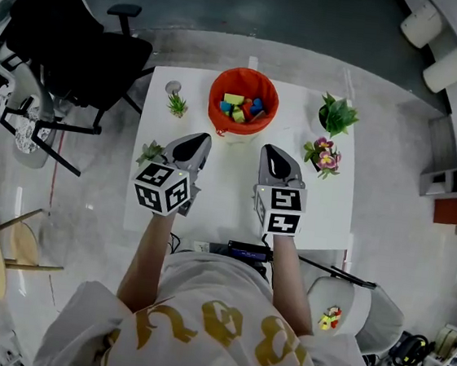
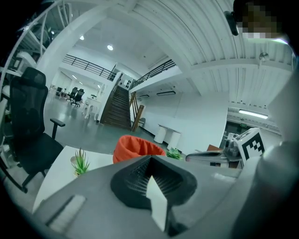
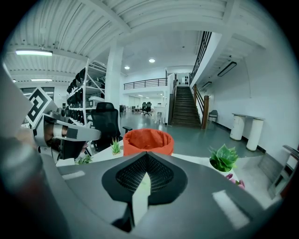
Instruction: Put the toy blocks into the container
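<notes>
Orange container (image 1: 265, 92) stands beyond left gripper (image 1: 204, 138) and right gripper (image 1: 268, 150).

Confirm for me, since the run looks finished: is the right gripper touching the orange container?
Apart. The head view shows a strip of white table between the tip of the right gripper and the orange container; its jaws are together and hold nothing.

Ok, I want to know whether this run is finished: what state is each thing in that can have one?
orange container: upright on the table, open at the top, blocks inside.
toy blocks: piled in the container; none seen loose on the table.
left gripper: shut, empty.
right gripper: shut, empty.
potted plants: upright on the table.
</notes>
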`<action>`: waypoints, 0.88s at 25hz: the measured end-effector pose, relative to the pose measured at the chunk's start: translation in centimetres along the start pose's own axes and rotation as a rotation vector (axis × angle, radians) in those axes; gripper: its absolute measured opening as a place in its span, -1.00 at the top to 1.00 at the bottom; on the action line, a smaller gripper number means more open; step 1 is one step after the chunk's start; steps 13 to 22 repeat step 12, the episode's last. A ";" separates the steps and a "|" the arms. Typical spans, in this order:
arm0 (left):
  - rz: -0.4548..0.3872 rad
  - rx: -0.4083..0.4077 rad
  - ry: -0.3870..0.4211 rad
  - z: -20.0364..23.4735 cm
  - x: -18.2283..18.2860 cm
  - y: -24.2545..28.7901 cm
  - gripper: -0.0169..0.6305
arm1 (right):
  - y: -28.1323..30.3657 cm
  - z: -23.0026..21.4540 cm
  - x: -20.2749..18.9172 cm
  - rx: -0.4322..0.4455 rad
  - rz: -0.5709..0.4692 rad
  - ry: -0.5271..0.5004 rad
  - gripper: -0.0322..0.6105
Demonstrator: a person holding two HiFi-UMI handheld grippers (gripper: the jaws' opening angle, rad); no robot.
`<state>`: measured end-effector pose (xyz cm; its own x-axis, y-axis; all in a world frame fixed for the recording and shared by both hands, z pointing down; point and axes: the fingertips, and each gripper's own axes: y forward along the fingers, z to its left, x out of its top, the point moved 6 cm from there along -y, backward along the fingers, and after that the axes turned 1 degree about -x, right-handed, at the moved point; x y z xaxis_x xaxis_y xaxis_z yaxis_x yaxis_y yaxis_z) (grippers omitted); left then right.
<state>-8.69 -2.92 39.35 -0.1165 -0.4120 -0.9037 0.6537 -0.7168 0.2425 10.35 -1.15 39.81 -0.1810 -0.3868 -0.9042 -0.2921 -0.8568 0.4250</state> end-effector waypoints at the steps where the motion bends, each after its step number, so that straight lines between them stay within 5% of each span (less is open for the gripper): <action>1: 0.002 0.000 0.000 0.0 -0.1 0.1 0.94 | 0.0 -0.1 0.0 0.000 0.000 0.001 0.82; 22: 0.008 -0.010 0.000 -0.4 -0.2 0.8 0.94 | -0.4 -0.7 -0.5 0.002 0.006 0.008 0.82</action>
